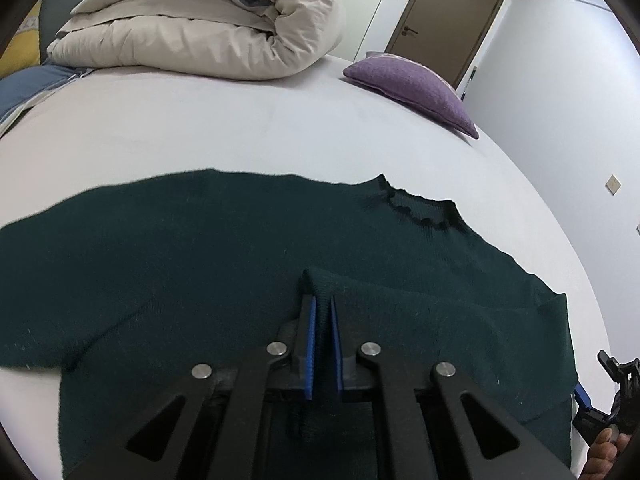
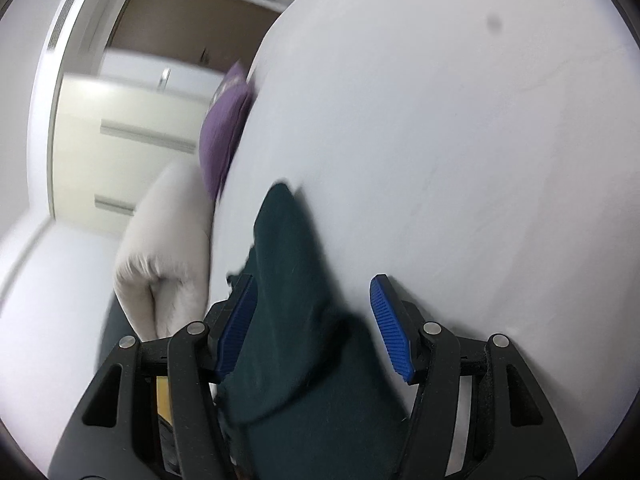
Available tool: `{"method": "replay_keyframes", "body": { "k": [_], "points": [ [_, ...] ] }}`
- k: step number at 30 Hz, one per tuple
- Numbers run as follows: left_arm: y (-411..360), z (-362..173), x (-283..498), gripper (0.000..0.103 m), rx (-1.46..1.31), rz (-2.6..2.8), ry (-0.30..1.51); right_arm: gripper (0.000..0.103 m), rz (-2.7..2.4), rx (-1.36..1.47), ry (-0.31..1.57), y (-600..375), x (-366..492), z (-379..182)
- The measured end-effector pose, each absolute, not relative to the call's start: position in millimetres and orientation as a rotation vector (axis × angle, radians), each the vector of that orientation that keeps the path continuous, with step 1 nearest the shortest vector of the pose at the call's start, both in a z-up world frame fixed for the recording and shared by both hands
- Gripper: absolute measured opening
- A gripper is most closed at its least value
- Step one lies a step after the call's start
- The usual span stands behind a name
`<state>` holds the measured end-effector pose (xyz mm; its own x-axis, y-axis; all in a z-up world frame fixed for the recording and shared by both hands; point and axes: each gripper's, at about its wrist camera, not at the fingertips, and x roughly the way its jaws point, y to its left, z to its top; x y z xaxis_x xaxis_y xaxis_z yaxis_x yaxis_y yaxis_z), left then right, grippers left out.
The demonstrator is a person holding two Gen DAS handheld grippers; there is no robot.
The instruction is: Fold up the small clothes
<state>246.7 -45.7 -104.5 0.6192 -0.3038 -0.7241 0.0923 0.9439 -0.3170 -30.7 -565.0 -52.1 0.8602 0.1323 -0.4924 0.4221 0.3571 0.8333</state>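
A dark green knit sweater (image 1: 224,248) lies spread on the white bed sheet (image 1: 200,120), its neckline (image 1: 420,208) to the far right. My left gripper (image 1: 322,304) is shut on a raised fold of the sweater's near edge, with fabric pinched between its blue pads. In the right wrist view the image is tilted and blurred. My right gripper (image 2: 314,284) is open, its blue pads wide apart, and a strip of the sweater (image 2: 288,280) lies between them against the left pad (image 2: 240,312). The right gripper also shows in the left wrist view (image 1: 612,400), at the sweater's right end.
A rolled beige duvet (image 1: 208,28) lies across the far side of the bed, and a purple cushion (image 1: 412,88) sits at the far right edge. A blue and a yellow pillow (image 1: 20,80) are at the far left. A brown door (image 1: 444,20) stands behind.
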Motion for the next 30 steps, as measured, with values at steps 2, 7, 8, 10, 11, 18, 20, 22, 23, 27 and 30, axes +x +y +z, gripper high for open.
{"method": "replay_keyframes", "body": {
  "k": [2,7,8,10,11,18,20,22,23,27,30],
  "points": [
    [-43.7,-104.2,243.7,0.008,-0.268,-0.233,0.865,0.059,-0.183,1.175,0.557,-559.5,-32.7,-44.7],
    [-41.4,-96.5,232.6,0.008,-0.285,-0.235,0.814,0.059,-0.036,1.155,0.661,-523.8,-16.9,-38.7],
    [-40.1,-95.5,230.5,0.008,-0.290,-0.236,0.807,0.059,-0.019,1.141,0.699,-514.7,-8.3,-40.1],
    [-39.0,-94.7,227.9,0.008,-0.298,-0.238,0.800,0.059,-0.014,1.125,0.764,-503.3,7.6,-46.8],
    [-38.0,-94.6,226.8,0.008,-0.301,-0.235,0.795,0.059,-0.027,1.122,0.768,-503.6,12.8,-49.9],
    [-31.8,-104.6,230.2,0.008,-0.339,-0.221,0.813,0.047,-0.127,1.198,0.630,-540.2,-2.1,-57.7],
    [-32.5,-109.0,230.0,0.008,-0.343,-0.215,0.818,0.046,-0.133,1.163,0.641,-539.8,-5.9,-56.4],
    [-30.6,-110.6,229.1,0.008,-0.355,-0.212,0.819,0.047,-0.144,1.124,0.656,-538.0,-12.3,-50.3],
    [-30.3,-110.8,229.0,0.008,-0.357,-0.213,0.818,0.047,-0.170,1.096,0.660,-538.1,-16.2,-44.2],
    [-30.4,-112.1,230.8,0.009,-0.358,-0.216,0.823,0.049,-0.256,0.901,0.677,-545.0,-14.5,-7.2],
    [-31.6,-112.1,233.5,0.009,-0.348,-0.219,0.821,0.049,-0.236,0.763,0.753,-550.9,16.5,9.4]
  ]
}}
